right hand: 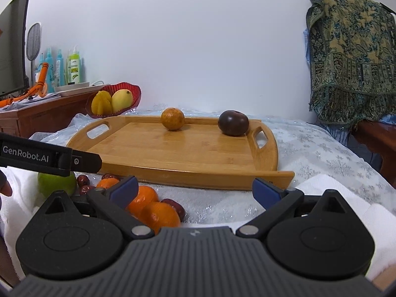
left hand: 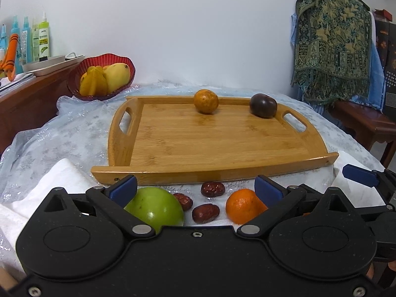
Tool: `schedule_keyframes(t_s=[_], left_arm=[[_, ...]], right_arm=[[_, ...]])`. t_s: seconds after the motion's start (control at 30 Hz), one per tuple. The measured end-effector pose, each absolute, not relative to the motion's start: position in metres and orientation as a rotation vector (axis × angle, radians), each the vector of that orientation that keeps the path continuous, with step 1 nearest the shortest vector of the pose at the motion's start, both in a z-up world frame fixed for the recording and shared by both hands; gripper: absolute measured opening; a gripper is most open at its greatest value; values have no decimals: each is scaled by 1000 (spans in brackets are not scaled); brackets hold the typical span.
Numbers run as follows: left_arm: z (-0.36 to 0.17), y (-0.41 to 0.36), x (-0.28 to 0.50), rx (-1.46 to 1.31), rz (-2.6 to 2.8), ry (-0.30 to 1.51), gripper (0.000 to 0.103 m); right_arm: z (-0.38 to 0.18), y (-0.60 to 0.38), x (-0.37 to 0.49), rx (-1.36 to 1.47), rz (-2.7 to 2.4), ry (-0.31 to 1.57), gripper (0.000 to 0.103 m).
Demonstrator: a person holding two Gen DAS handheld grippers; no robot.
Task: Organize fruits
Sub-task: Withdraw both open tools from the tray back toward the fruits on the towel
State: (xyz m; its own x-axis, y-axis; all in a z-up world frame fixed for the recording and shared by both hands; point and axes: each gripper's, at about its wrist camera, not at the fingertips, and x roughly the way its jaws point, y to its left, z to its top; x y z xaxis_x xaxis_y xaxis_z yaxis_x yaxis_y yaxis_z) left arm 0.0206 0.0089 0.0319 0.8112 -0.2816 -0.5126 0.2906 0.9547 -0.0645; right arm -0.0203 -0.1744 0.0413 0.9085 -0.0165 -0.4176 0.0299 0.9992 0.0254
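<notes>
Left tool [left hand: 195,190] spread wide, holding nothing, above green apple [left hand: 155,209], dates [left hand: 206,213] and tangerine [left hand: 243,206] near tray edge; right tool [right hand: 195,190] likewise spread, empty; wooden tray [left hand: 212,146] holds speckled orange fruit [left hand: 206,101] and dark plum [left hand: 262,105] at far side; red bowl [left hand: 99,60] far left holds starfruit [left hand: 94,81], mango [left hand: 116,76].

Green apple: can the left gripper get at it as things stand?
Probably yes. The left gripper is open and the green apple lies just inside its left finger, in front of the wooden tray. Only small red dates lie beside it; nothing covers it.
</notes>
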Motion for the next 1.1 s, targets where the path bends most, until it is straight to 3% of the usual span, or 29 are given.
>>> schedule_keyframes(t_s=[0.63,1.03,1.1], left_arm=[[19,30,10,24,-259,550,101],[13,40,9,16,-254,559,100],[12,41,9,13,-251,558,99]], right_arm=[[33,-154,-35,11,43,446,99],[27,-140,-38,-21,64,467,74],[28,-139,-39,-22,47,455,63]])
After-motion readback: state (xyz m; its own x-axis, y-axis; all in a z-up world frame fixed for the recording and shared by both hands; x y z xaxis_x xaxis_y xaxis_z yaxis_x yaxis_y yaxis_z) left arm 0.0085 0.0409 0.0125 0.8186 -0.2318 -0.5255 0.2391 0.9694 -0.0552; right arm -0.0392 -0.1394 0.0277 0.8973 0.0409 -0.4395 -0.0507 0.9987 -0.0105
